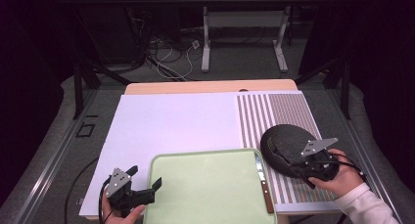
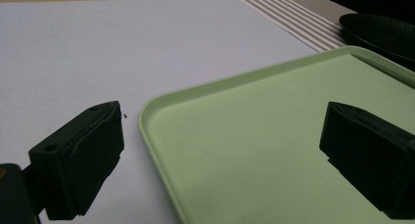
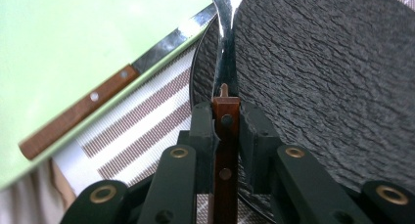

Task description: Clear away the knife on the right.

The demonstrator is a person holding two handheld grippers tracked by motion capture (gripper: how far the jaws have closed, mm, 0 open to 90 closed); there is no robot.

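High view, right claw: right claw [image 1: 313, 171] sat at the near right of the bench [image 1: 171, 121], held in a hand with a white sleeve, over the near edge of a dark round plate [image 1: 286, 145].
High view, plate: it lay on the striped mat [image 1: 279, 116] at the right side of the white sheet, just beside the green tray [image 1: 210, 190].
High view, knife: a wooden-handled knife [image 1: 263, 182] lay along the tray's right rim, blade pointing away from the person.
High view, left claw: left claw [image 1: 147, 185] rested at the near left, its tips at the tray's left rim.

Left gripper view, left claw: its jaws stood spread wide with nothing pinched, one over the white sheet, the other over the tray [image 2: 254, 136].
Left gripper view, plate: the plate [image 2: 381, 33] showed as a dark edge beyond the tray's far corner, next to the striped mat [image 2: 298, 18].

Right gripper view, right claw: right claw [image 3: 226, 131] was pressed together on the brown riveted handle of a utensil [image 3: 226, 77], pinching it between both pads.
Right gripper view, utensil: its shiny metal shaft ran forward from the handle over the textured plate [image 3: 318, 77]; whether it touched the plate could not be told.
Right gripper view, knife: the knife [image 3: 98, 106] lay well to the left on the tray's rim [image 3: 73, 48], apart from the claw.
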